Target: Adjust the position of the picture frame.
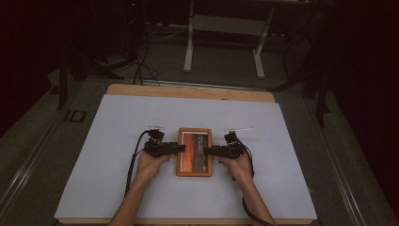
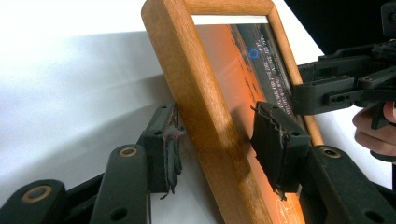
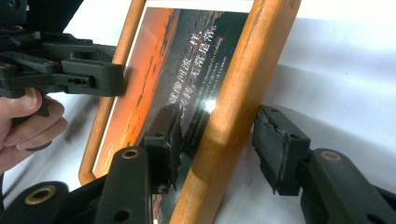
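Note:
A wooden picture frame (image 1: pixel 194 173) holding an orange sunset print with white lettering lies flat on the white sheet (image 1: pixel 117 179). My left gripper (image 1: pixel 181 148) comes in from the frame's left side. In the left gripper view its jaws (image 2: pixel 217 144) straddle the near wooden rail (image 2: pixel 205 116), with one pad beside the outer edge and the other over the glass with a gap. My right gripper (image 1: pixel 207 150) comes in from the frame's right side. Its jaws (image 3: pixel 217 140) straddle the opposite rail (image 3: pixel 238 98) the same way, with the pads not pressing. Both are open.
The white sheet covers a wooden tabletop (image 1: pixel 188 91) whose far edge shows. Beyond it stand a white metal stand (image 1: pixel 190 42) and dark cables (image 1: pixel 141 66) on the floor. Two small white strips (image 1: pixel 155 127) lie on the sheet behind the grippers.

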A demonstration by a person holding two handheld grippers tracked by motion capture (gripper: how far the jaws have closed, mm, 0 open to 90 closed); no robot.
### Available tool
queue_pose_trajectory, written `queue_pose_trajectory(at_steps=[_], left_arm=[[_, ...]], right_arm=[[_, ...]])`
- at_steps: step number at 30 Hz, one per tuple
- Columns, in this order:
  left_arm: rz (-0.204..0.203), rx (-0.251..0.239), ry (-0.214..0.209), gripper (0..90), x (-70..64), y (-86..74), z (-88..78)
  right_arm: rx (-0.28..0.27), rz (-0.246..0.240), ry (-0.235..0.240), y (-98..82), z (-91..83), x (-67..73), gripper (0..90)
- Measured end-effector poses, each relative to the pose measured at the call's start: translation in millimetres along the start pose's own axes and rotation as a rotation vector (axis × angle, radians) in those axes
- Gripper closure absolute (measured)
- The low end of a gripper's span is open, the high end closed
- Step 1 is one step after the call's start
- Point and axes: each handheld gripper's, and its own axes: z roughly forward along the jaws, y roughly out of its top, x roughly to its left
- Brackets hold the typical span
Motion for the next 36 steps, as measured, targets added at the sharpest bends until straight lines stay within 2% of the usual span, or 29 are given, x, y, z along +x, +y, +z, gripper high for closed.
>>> queue_pose_trajectory(at_steps=[7,8,10,12,16,20,23,29,32,36], left_arm=[[0.009,0.017,0.003,52.2,-0.9,1.4,0.0],[0.022,0.014,0.012,51.7,-1.7,0.5,-0.7],[0.048,0.009,0.03,50.1,-3.2,-1.7,-3.4],[0.078,-0.006,0.049,51.2,-4.0,-3.1,-8.6],[0.091,-0.05,0.075,50.7,-5.4,-4.7,-21.1],[0.133,-0.063,0.091,52.3,-11.9,-9.3,-29.0],[0.155,-0.055,0.092,53.0,-15.6,-9.8,-30.4],[0.167,-0.041,0.095,55.8,-15.0,-11.0,-22.6],[0.186,-0.033,0.112,55.9,-17.3,-11.7,-21.1],[0.204,-0.05,0.127,55.6,-22.2,-12.2,-29.4]], right_arm=[[0.002,-0.017,0.01,-1.7,-1.8,-1.9,51.7],[0.003,-0.021,0.01,-1.8,-1.9,-1.9,52.0],[-0.011,-0.051,-0.013,-1.5,-5.3,-0.1,56.8],[-0.011,-0.086,-0.056,-0.3,-8.9,2.6,55.4],[-0.029,-0.152,-0.074,2.6,-16.2,8.0,54.4],[-0.051,-0.21,-0.098,5.3,-18.7,14.8,54.3],[-0.061,-0.24,-0.108,7.5,-18.5,19.5,54.4],[-0.082,-0.278,-0.119,10.5,-18.6,25.4,54.8],[-0.095,-0.302,-0.148,12.5,-19.9,27.1,58.4],[-0.113,-0.33,-0.194,15.8,-21.8,28.3,64.6]])
